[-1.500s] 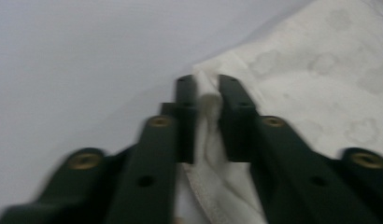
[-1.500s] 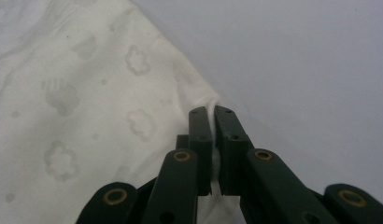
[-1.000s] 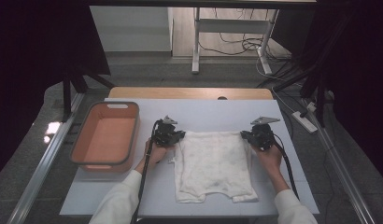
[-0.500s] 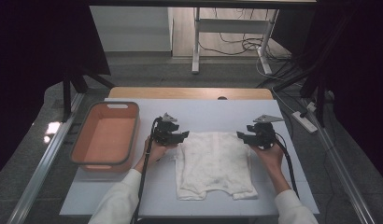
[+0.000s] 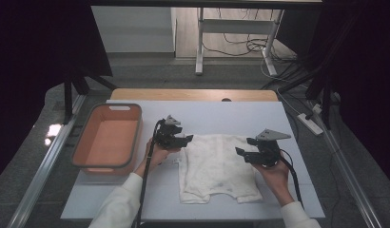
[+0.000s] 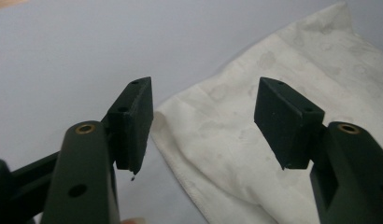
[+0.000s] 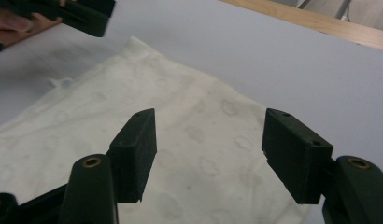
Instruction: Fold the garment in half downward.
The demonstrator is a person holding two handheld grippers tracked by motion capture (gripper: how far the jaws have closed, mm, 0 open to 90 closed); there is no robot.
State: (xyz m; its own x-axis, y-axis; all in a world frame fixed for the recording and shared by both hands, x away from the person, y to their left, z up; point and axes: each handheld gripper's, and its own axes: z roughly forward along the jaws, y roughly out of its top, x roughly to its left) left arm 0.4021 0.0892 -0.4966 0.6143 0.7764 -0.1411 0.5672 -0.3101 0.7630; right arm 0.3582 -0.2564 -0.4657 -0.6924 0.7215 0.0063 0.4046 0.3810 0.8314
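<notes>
One orange basin (image 5: 107, 142) sits at the table's (image 5: 297, 190) left. Just right of it, the left gripper (image 5: 183, 140) hovers, jaws apart, at the far left corner of one white garment (image 5: 217, 168). The garment lies flat mid-table, long axis running near to far. The right gripper (image 5: 245, 153), jaws apart, hangs over its right edge.

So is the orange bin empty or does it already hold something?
Empty. In the high view the orange bin shows a bare floor; the white garment lies on the table beside it.
</notes>
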